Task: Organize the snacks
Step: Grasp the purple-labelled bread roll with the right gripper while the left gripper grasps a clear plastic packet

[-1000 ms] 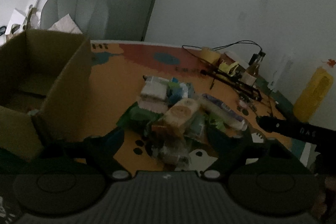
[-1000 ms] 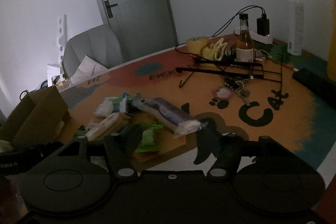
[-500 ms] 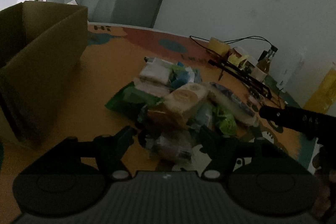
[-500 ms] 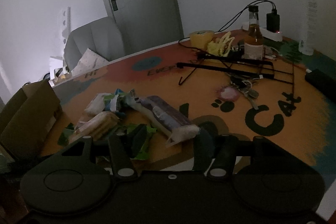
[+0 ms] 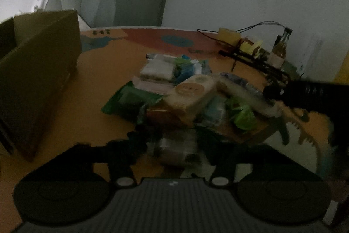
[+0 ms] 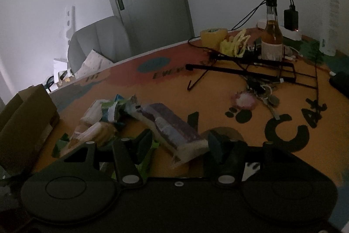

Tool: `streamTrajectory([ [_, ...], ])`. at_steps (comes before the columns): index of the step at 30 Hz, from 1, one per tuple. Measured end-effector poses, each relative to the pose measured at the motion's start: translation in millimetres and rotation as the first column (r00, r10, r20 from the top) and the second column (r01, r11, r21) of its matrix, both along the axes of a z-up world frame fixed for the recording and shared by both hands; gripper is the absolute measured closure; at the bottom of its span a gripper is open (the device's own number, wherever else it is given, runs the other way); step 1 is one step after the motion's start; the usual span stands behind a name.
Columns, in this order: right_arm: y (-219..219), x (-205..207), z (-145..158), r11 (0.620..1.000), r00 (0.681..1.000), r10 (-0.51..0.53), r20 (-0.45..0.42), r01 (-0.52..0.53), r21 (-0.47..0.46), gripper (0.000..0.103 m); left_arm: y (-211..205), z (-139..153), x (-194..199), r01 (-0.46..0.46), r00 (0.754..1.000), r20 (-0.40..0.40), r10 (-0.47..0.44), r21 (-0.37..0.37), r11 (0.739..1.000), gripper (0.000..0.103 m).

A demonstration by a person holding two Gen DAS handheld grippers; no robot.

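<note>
reaching: both tongs lean down over a heap of wrapped snacks [image 5: 192,91] on the orange printed tabletop [image 6: 218,102].
left tongs [image 5: 174,141]: jaws have just been closing, a clear, blurred packet [image 5: 176,150] at the heap's near edge sits between them; contact cannot be told.
right tongs [image 6: 180,142]: jaws partly apart, the end of a long purple-and-white packet [image 6: 172,130] lies between them, pads not pressing it.
brown cardboard box [image 5: 37,80]: open, left of the heap, apart from it.
amber glass bottle [image 6: 271,36]: upright at the tabletop's far side.
</note>
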State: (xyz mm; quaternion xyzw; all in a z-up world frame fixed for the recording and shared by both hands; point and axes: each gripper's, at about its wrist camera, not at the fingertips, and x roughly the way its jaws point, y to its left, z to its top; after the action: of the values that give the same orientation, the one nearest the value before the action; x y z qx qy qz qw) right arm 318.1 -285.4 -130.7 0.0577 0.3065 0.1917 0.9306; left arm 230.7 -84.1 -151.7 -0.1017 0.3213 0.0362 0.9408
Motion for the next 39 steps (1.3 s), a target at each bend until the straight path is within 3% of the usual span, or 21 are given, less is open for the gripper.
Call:
streamTrajectory([
  [3, 1, 6, 0, 1.000, 1.000, -0.001, 0.007, 0.001, 0.000, 0.045, -1, 2, 0, 0.027, 1.000, -0.015, -0.027, 0.000, 1.000, 0.064],
  [10, 7, 18, -4, 1.000, 1.000, -0.009, 0.019, 0.009, -0.009, 0.045, 10, 4, -4, 0.012, 1.000, -0.025, -0.012, -0.010, 1.000, 0.066],
  [14, 8, 22, -12, 1.000, 1.000, -0.009, -0.022, 0.009, -0.016, 0.048, 15, 4, -7, -0.002, 1.000, -0.026, 0.002, -0.016, 1.000, 0.066],
  [21, 7, 8, -19, 0.998, 0.999, -0.022, -0.040, 0.019, -0.065, 0.063, 22, 2, -12, -0.019, 1.000, -0.012, 0.019, -0.035, 0.999, 0.066],
  [24, 6, 2, -16, 0.996, 0.998, -0.041, -0.049, 0.037, -0.080, 0.065, 22, 2, -12, -0.019, 1.000, -0.007, 0.019, -0.041, 0.999, 0.066],
  [31, 6, -22, -13, 0.992, 0.994, -0.070, -0.084, 0.060, -0.111, 0.063, 22, 0, -19, -0.002, 1.000, 0.010, 0.002, -0.030, 1.000, 0.065],
  [39, 4, -36, -8, 0.999, 0.992, -0.033, -0.126, 0.027, -0.048, 0.058, 14, -2, -19, 0.009, 1.000, 0.026, -0.009, 0.011, 1.000, 0.062],
])
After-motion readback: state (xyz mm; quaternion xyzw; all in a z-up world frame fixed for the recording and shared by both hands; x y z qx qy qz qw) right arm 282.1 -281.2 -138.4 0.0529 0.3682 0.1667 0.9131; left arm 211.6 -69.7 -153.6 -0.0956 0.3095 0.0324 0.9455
